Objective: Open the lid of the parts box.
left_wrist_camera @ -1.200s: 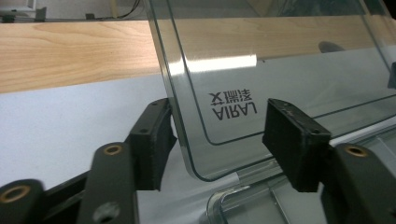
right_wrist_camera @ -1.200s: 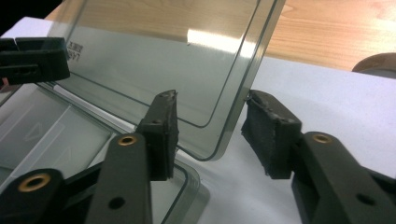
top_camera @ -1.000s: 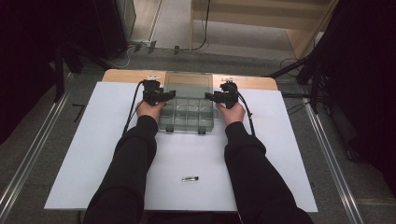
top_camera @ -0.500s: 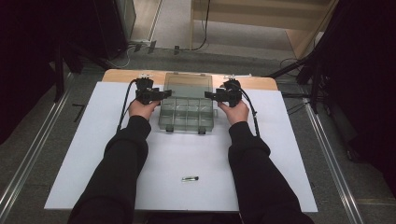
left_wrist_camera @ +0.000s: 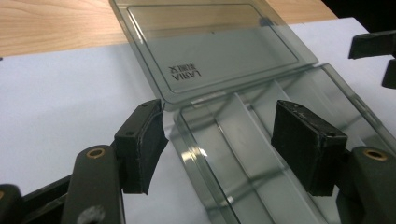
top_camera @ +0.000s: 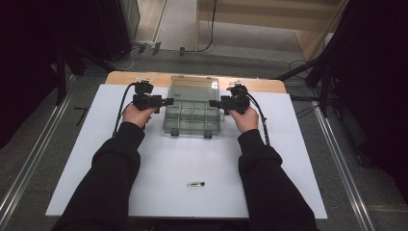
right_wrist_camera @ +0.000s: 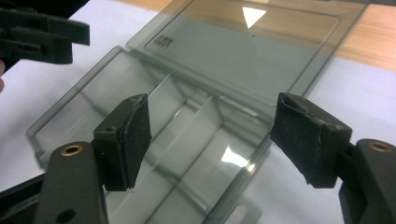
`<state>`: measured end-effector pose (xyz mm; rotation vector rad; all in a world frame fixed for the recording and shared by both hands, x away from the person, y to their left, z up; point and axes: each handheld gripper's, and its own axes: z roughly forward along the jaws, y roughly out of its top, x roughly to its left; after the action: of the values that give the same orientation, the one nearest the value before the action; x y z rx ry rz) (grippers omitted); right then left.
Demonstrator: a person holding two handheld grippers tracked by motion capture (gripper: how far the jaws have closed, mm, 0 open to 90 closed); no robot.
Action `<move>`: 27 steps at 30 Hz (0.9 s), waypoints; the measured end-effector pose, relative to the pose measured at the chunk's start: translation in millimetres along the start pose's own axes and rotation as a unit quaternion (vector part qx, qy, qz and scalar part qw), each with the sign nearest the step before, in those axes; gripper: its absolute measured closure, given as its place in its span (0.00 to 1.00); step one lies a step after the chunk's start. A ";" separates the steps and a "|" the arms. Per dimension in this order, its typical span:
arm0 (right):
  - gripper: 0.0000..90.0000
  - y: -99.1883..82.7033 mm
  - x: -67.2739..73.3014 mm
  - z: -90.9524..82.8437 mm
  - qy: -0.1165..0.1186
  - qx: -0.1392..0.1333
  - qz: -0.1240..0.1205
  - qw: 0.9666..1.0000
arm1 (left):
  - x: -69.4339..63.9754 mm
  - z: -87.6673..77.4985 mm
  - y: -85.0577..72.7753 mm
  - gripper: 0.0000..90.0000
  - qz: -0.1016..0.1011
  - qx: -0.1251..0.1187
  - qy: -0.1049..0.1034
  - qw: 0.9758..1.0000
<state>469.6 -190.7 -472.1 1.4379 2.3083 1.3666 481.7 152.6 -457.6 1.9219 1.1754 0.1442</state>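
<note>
Standing wide apart with nothing pressed between them, the right gripper's point(right_wrist_camera: 212, 140) jaws have just been opening above the right edge of the clear compartment box point(top_camera: 192, 115). Opposite, the left gripper point(left_wrist_camera: 217, 144) is also open, straddling the box's left rim without touching. Its lid point(top_camera: 194, 89) lies folded back on the far side. A small dark object point(top_camera: 196, 184) rests well nearer on the white sheet point(top_camera: 96, 144).

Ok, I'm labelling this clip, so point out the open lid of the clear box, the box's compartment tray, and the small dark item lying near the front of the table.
open lid point(top_camera: 194, 88), high view, middle of the flat panel.
compartment tray point(top_camera: 191, 117), high view, on a centre divider.
small dark item point(top_camera: 195, 184), high view, its middle.
</note>
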 end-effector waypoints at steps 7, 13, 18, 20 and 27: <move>0.32 -3.3 14.8 -3.7 0.032 0.011 -0.012 0.999 | -7.9 -13.4 -10.1 0.38 0.017 0.012 -0.011 1.000; 0.32 -7.7 25.4 -10.3 0.036 0.014 -0.026 0.999 | -14.6 -23.1 -15.6 0.38 0.031 0.015 -0.019 0.999; 0.32 -12.8 34.4 -17.1 0.042 0.020 -0.038 0.998 | -20.2 -29.7 -18.9 0.38 0.039 0.021 -0.036 0.998; 0.32 -15.2 37.9 -19.0 0.043 0.019 -0.050 0.998 | -21.4 -32.4 -20.3 0.38 0.038 0.018 -0.044 0.998; 0.32 -25.2 46.9 -24.4 0.056 0.029 -0.056 0.996 | -24.3 -39.7 -29.4 0.38 0.059 0.031 -0.052 0.996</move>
<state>414.8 -174.4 -459.5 1.2560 2.4754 1.3943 429.0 163.4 -446.0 2.0292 1.0092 0.0696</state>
